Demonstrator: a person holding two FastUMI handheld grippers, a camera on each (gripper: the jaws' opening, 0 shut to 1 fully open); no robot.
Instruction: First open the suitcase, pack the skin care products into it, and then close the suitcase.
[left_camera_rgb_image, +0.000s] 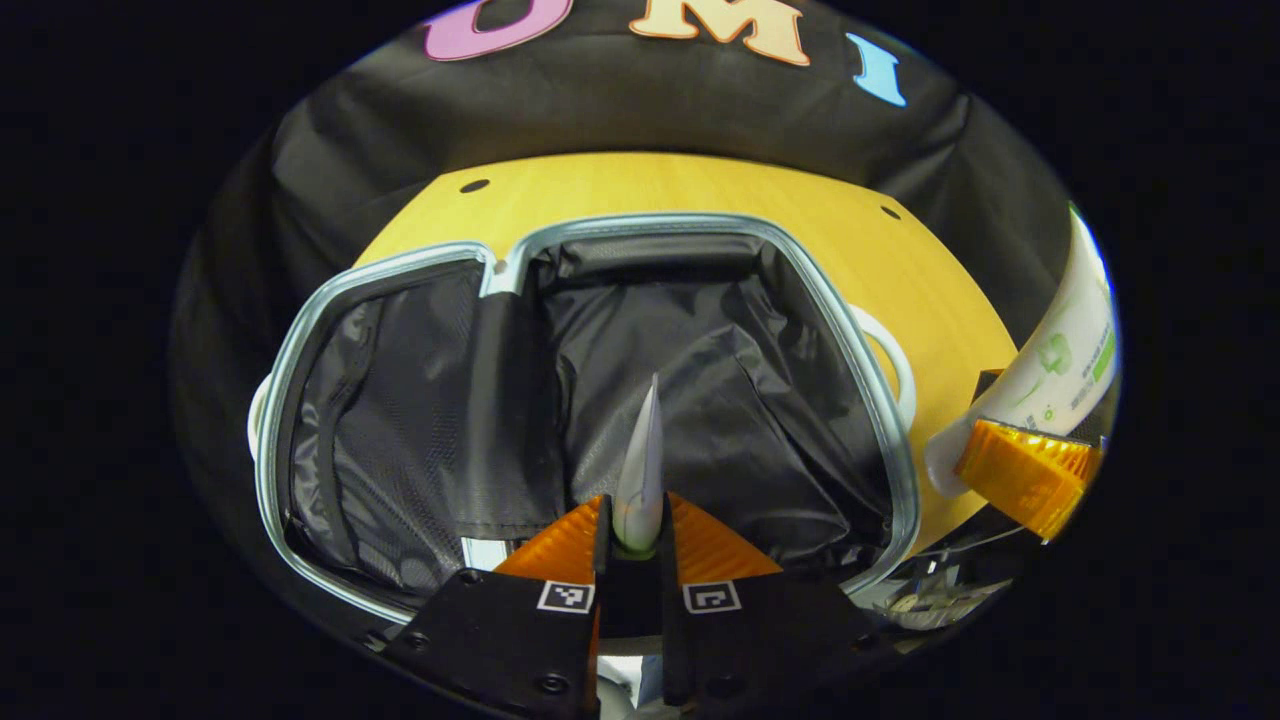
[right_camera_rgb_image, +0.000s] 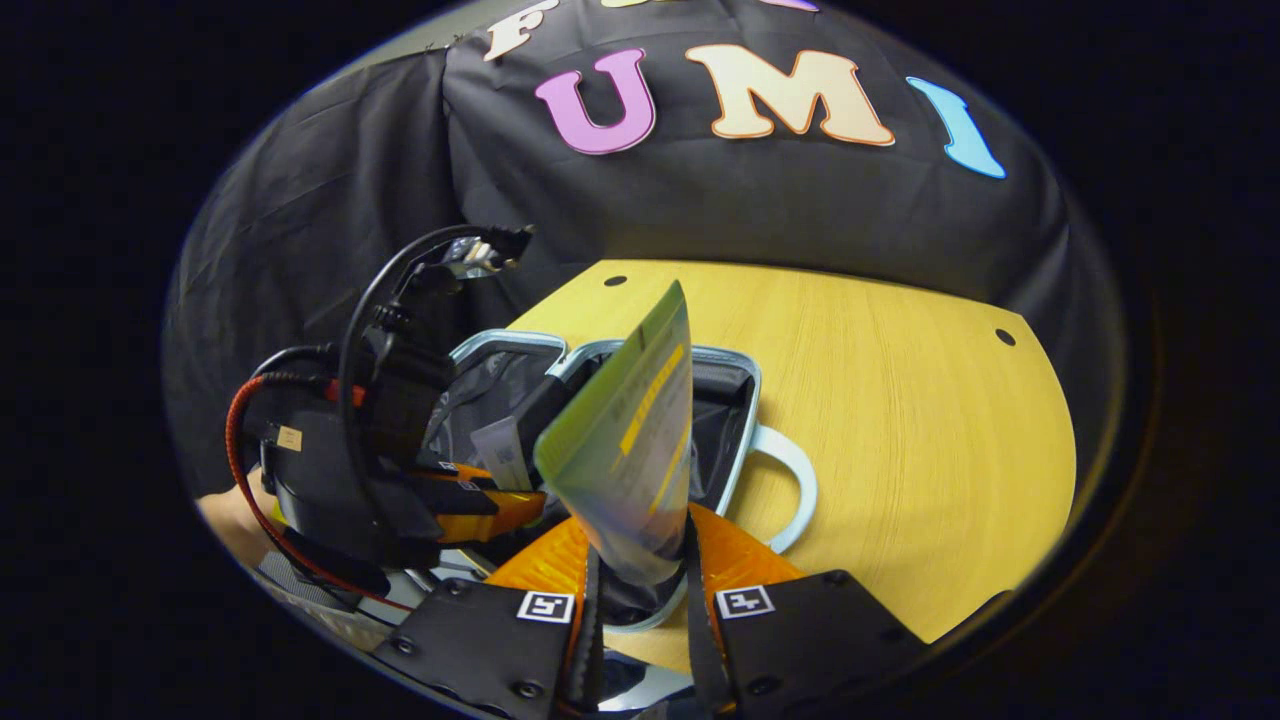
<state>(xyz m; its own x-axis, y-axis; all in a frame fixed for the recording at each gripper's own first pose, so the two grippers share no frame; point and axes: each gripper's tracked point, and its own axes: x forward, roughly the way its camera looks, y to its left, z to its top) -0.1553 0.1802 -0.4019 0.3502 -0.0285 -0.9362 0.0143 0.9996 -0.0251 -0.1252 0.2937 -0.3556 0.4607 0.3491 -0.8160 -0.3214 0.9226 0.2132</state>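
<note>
Left gripper view: suitcase (left_camera_rgb_image: 700, 330) open, black-lined | both grippers' fingers pinch tubes

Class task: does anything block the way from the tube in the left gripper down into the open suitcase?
Nothing visible does. The left gripper holds its tube above the suitcase, whose dark lining lies bare below.

The open suitcase (left_camera_rgb_image: 700, 380) offers free room in its lined well, its raised rim (left_camera_rgb_image: 880, 400) bordering the bare table (left_camera_rgb_image: 930, 290).

Even overhead light; table (right_camera_rgb_image: 900, 400) bright, suitcase lining (left_camera_rgb_image: 700, 400) dim; strong fisheye bending at edges; near objects soft.
</note>
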